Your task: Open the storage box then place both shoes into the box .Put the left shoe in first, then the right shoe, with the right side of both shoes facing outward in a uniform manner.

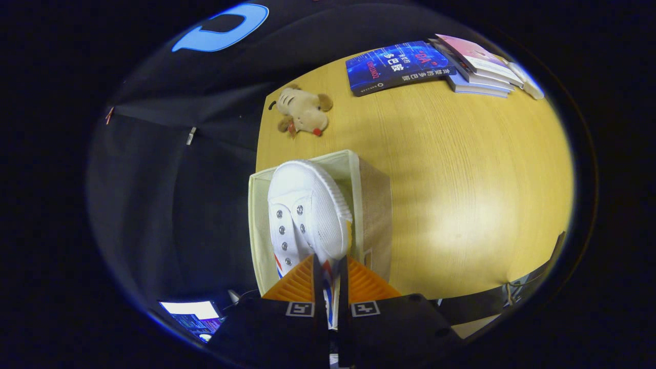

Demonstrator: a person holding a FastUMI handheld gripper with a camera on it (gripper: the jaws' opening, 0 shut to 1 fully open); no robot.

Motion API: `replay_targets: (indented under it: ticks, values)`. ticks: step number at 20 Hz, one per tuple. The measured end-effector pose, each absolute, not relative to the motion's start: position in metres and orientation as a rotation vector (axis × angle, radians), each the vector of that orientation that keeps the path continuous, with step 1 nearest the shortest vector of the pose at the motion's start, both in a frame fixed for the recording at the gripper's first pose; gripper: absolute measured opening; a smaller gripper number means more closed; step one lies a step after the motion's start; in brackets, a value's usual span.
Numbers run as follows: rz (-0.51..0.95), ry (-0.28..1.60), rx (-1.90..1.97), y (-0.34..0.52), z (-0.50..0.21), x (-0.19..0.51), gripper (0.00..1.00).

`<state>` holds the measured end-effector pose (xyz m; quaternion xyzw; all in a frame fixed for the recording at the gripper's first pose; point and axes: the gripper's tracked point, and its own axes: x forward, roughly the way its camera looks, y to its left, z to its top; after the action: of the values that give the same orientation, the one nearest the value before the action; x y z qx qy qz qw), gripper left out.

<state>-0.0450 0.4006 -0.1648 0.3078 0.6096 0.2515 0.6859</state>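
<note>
Gripper view. The fingers [331, 279] are pinching narrowly on the rear part of a white shoe [307, 210], one finger on each side of it. The shoe is hanging toe-forward over the open storage box [371, 205], its toe reaching toward the box's far wall. The box is sitting at the tabletop's [461, 179] near corner. Beyond it, a plush toy [303, 110], a blue book [397, 66] and a stack of books [479, 66] are lying well apart from the box.

Gripper view – rides behind fingers [302, 287], close above storage box [371, 205], facing table [461, 179]
</note>
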Motion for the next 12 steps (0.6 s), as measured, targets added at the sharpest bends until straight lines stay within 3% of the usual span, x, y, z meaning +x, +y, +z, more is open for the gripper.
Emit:
replay_targets:
  ticks: [3,6,7,12]
  values:
    - [0.619,1.356,0.814,0.410,-0.146,-0.045,0.34]
    - [0.634,1.324,0.842,0.406,-0.141,-0.036,0.91]
    - [0.628,1.318,0.844,0.403,-0.142,-0.035,0.99]
    - [0.646,1.296,0.844,0.399,-0.136,-0.040,0.99]
